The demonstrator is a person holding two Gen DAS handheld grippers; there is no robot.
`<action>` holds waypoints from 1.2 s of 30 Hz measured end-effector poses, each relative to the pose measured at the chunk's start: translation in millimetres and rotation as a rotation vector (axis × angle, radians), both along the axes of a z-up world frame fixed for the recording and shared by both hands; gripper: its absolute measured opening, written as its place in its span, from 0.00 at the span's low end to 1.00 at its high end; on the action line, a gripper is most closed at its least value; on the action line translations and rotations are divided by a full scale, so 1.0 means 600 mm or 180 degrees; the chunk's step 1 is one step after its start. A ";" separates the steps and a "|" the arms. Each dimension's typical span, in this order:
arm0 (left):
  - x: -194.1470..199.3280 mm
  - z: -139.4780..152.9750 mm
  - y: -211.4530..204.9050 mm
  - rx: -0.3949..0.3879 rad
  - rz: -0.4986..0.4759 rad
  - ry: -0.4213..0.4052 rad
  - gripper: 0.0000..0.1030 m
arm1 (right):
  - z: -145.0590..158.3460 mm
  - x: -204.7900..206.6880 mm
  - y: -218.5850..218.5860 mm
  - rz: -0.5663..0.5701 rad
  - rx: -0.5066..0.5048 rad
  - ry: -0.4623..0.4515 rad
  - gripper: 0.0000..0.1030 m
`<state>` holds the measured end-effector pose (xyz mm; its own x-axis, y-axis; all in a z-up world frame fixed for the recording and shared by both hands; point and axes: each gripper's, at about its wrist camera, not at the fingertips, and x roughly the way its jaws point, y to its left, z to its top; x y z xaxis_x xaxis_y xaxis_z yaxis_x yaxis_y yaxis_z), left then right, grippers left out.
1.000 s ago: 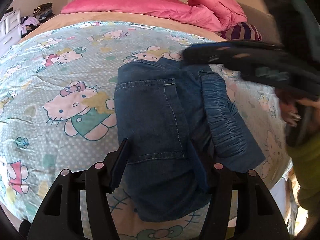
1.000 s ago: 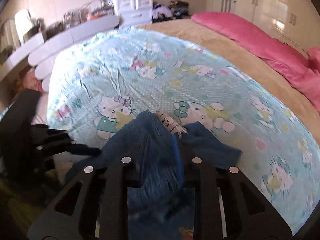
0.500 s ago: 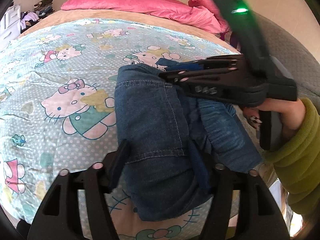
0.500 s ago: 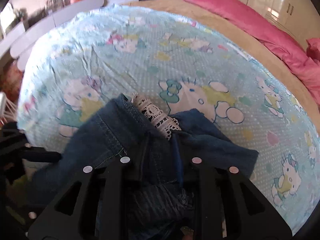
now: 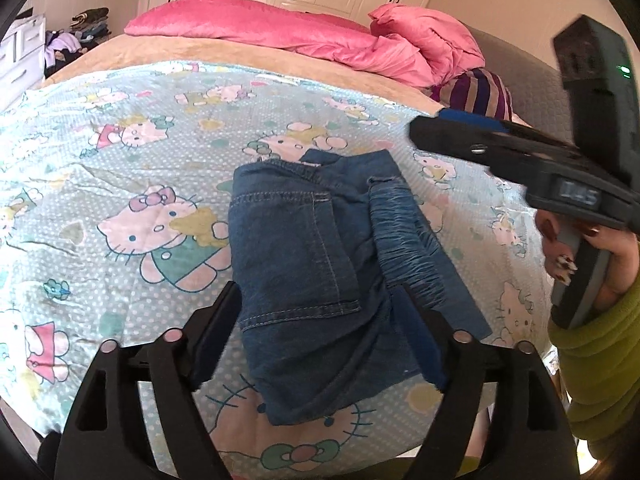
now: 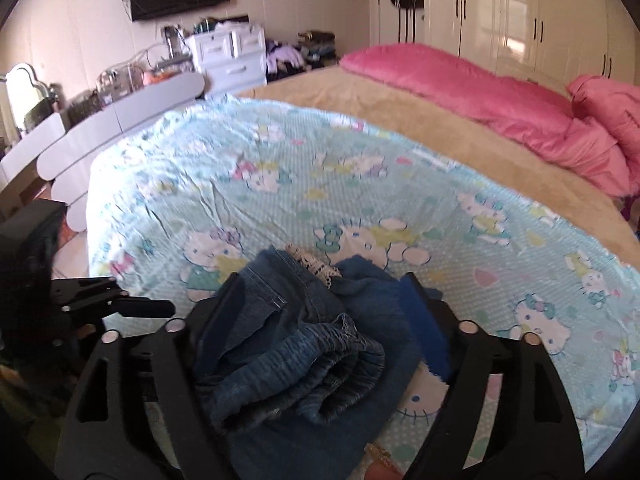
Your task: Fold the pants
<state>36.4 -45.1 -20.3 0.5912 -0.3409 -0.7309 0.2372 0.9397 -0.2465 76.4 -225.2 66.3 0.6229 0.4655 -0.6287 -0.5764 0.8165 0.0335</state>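
Observation:
The blue denim pants [image 5: 316,280] lie folded into a compact bundle on the Hello Kitty blanket [image 5: 120,184], back pocket up. My left gripper [image 5: 316,320] is open, its fingers astride the near end of the bundle. My right gripper [image 6: 320,304] is open above the bundle's elastic waistband [image 6: 320,364]; in the left wrist view it [image 5: 432,132] hovers at the right, lifted off the pants. A lace trim [image 6: 312,262] peeks out at the bundle's far side. The left gripper [image 6: 160,308] shows at the left in the right wrist view.
A pink duvet [image 5: 280,32] and pink pillow [image 5: 428,44] lie at the head of the bed, with a striped cushion [image 5: 480,96] beside them. White drawers [image 6: 232,56] and a shelf of clutter stand past the bed's far side. The bed edge is just below the pants.
My right gripper opened, let go of the pants and lifted up and away to the right. The bundle now lies flat on the blanket. My left gripper stayed open.

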 end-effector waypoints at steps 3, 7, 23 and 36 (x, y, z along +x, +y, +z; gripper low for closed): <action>-0.008 0.013 0.000 0.0013 -0.0007 -0.0057 0.83 | 0.019 -0.020 -0.011 -0.0021 0.0069 -0.0118 0.79; -0.012 0.025 -0.002 0.0035 0.0013 -0.0106 0.90 | 0.029 -0.035 -0.026 -0.0089 0.0113 -0.0197 0.83; 0.007 0.019 0.007 0.0142 0.0219 -0.0039 0.96 | -0.023 -0.049 -0.097 -0.0462 0.0143 0.0003 0.88; 0.042 -0.012 0.038 0.0062 0.0461 0.0164 0.96 | -0.095 -0.020 -0.113 -0.0621 0.0221 0.0573 0.88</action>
<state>61.6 -22.4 -27.8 0.5947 -0.2403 -0.7672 0.0862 0.9679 -0.2362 64.3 -293.2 9.3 0.5862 0.3935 -0.7082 -0.3882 0.9037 0.1808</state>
